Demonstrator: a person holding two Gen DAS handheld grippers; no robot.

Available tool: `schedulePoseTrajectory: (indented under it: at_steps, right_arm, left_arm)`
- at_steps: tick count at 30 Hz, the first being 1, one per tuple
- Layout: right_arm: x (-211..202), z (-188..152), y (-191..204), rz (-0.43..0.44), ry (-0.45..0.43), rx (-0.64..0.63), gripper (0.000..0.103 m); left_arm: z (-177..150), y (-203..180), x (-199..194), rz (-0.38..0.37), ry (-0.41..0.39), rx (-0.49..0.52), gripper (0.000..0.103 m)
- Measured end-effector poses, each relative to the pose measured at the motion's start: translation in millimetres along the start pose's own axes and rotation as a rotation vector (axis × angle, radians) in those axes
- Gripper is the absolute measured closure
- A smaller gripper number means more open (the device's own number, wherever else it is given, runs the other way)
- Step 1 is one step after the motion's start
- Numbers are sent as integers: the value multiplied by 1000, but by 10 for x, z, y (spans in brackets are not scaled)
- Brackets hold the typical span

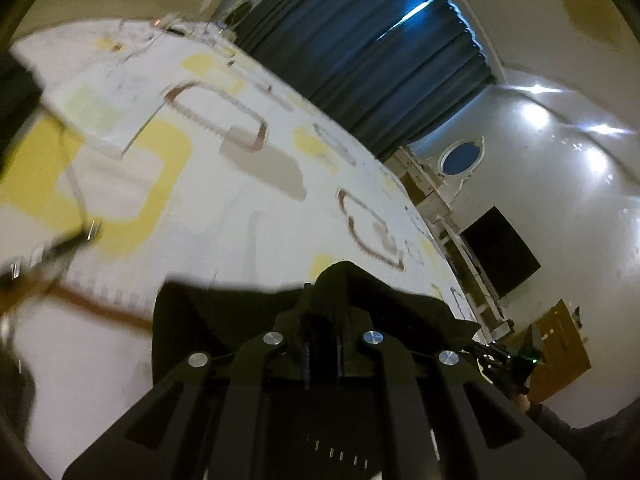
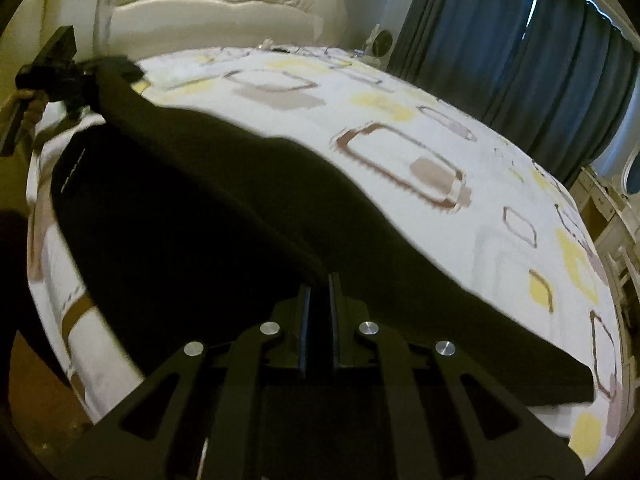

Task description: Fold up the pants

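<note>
Dark pants [image 2: 208,208] stretch in the air above a bed [image 2: 400,128] with a white sheet printed with yellow and brown squares. My right gripper [image 2: 320,280] is shut on one end of the pants. My left gripper [image 1: 320,300] is shut on the other end, a bunch of dark cloth [image 1: 224,312]. In the right wrist view the left gripper [image 2: 88,72] shows at the far left, holding the cloth up. In the left wrist view the right gripper [image 1: 500,356] shows at the right, past the bed's edge.
A white tufted headboard [image 2: 224,4] stands at the bed's far end. Dark blue curtains [image 2: 520,48] hang to the right. A white shelf unit [image 1: 436,196], an oval mirror [image 1: 460,156] and a dark screen [image 1: 500,252] line the wall. Small items [image 2: 280,46] lie near the headboard.
</note>
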State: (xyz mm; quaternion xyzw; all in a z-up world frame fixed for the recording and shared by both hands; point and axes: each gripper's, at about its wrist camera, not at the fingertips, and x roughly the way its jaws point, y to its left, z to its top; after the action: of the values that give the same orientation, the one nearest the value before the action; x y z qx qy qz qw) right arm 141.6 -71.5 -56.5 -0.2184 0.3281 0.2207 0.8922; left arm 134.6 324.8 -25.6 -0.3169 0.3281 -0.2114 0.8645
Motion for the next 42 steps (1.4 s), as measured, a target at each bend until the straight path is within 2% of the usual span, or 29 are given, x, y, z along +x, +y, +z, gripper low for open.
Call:
schedulePoseTrajectory:
  at_steps: [5, 10, 13, 18, 22, 26, 30, 34, 35, 36, 37, 39, 42]
  right_arm:
    - [-54, -281, 308, 11, 33, -16, 95]
    - [-62, -518, 540, 5, 65, -54, 94]
    - [-100, -575, 544, 6, 59, -28, 94]
    - [-240, -619, 520, 3, 35, -7, 94]
    - [-232, -692, 502, 7, 53, -21, 94]
    - [-188, -722, 511, 7, 71, -34, 94]
    - [-171, -740, 573, -14, 79, -80, 94]
    - [-184, -754, 544, -5, 86, -47, 90]
    - [-197, -742, 517, 1, 85, -26, 89]
    - [-223, -732, 481, 19, 80, 3, 77]
    - [-278, -722, 418, 40, 66, 52, 56]
    - [-419, -725, 282, 57, 19, 140, 42]
    - [-569, -750, -70, 72, -1, 304, 42]
  left_arm:
    - [-348, 232, -75, 25, 12, -66, 94]
    - [-483, 330, -118, 30, 19, -81, 91]
    - [-531, 325, -169, 40, 29, -52, 89]
    - [-583, 190, -299, 69, 21, 66, 87]
    - [-651, 210, -369, 194, 32, 143, 69]
    - [-695, 421, -548, 309, -4, 82, 69]
    - [-723, 378, -731, 309, -67, 43, 67]
    - [-814, 55, -632, 220, -63, 76, 58]
    - [-849, -41, -546, 192, -50, 91, 57]
    - [-872, -107, -460, 174, -36, 99, 57]
    - [-891, -157, -370, 163, -22, 104, 57]
    - [-928, -242, -194, 150, 9, 112, 57]
    - [-973, -333, 94, 173, 64, 128, 57]
